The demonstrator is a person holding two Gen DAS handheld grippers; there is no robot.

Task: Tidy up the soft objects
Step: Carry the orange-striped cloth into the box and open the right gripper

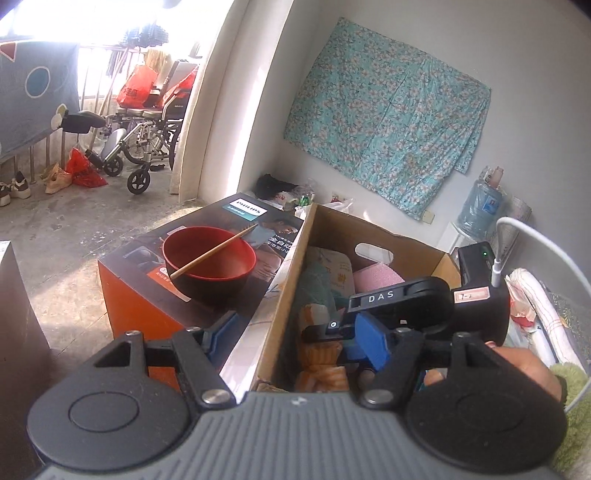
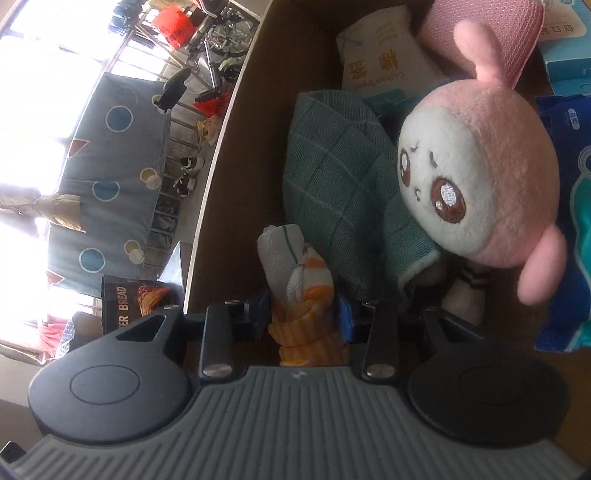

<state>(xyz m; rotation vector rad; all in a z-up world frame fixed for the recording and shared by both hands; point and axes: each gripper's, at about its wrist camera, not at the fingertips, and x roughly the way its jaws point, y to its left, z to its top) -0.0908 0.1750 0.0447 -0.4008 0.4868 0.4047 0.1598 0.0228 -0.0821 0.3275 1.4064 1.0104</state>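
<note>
Gripping an orange-striped cloth (image 2: 304,314), the right gripper (image 2: 301,314) sits inside the cardboard box (image 2: 236,184).

Bright sun is pouring in through the window (image 1: 55,18) and lighting up the grey floor (image 1: 66,236). A flowery blue cloth (image 1: 388,114) is hanging on the white wall (image 1: 535,55). A wheelchair (image 1: 147,136) is standing by the railing (image 1: 92,96), with shoes (image 1: 14,188) lying near it. A blue sheet (image 1: 33,92) with circles is hanging over that railing. A water bottle (image 1: 482,210) is sitting in the corner.
</note>
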